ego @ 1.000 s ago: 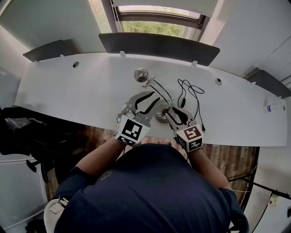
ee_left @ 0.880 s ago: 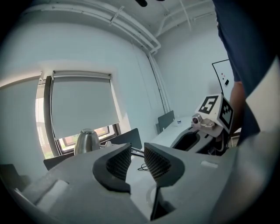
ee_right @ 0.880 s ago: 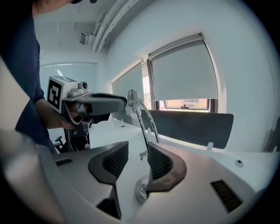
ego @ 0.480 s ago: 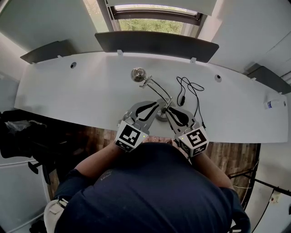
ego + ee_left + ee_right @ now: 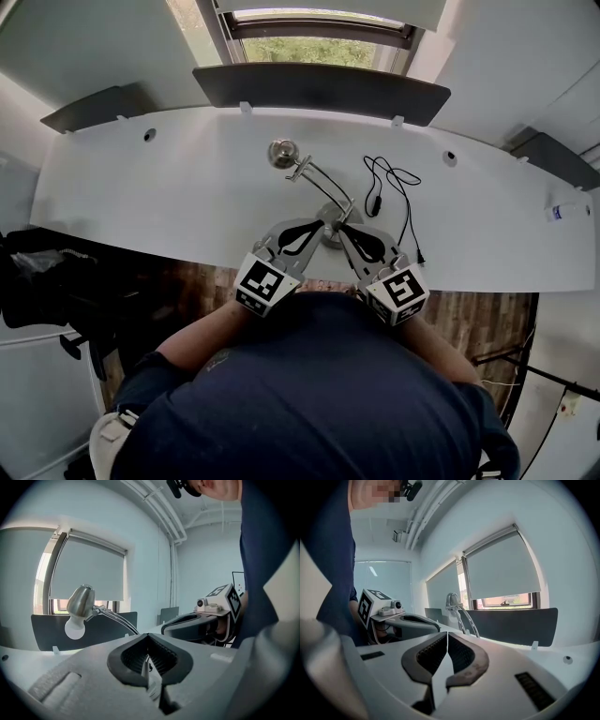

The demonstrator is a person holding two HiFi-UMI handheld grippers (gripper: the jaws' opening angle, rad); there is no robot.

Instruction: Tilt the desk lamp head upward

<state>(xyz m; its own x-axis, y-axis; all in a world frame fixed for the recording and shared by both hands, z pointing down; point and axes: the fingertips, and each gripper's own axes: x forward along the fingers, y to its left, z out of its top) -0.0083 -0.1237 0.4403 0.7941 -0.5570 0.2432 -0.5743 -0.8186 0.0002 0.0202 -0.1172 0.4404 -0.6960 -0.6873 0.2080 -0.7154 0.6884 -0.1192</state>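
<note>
Showing bulb (image 5: pixel 75 627) only in L gripper view; L gripper (image 5: pixel 148 637), R gripper (image 5: pixel 447 635) fingers just closed, empty.

White desk (image 5: pixel 141 187) with lamp (image 5: pixel 284 154), cable (image 5: pixel 390 178)

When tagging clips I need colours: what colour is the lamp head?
Silver metal; the lamp head shows best in the left gripper view, with a white bulb.

An office: a long white desk (image 5: pixel 141 187) with cable holes (image 5: pixel 149 134), dark divider screens (image 5: pixel 319 89) along its back, roller blinds (image 5: pixel 501 569) over windows (image 5: pixel 314 52)
</note>
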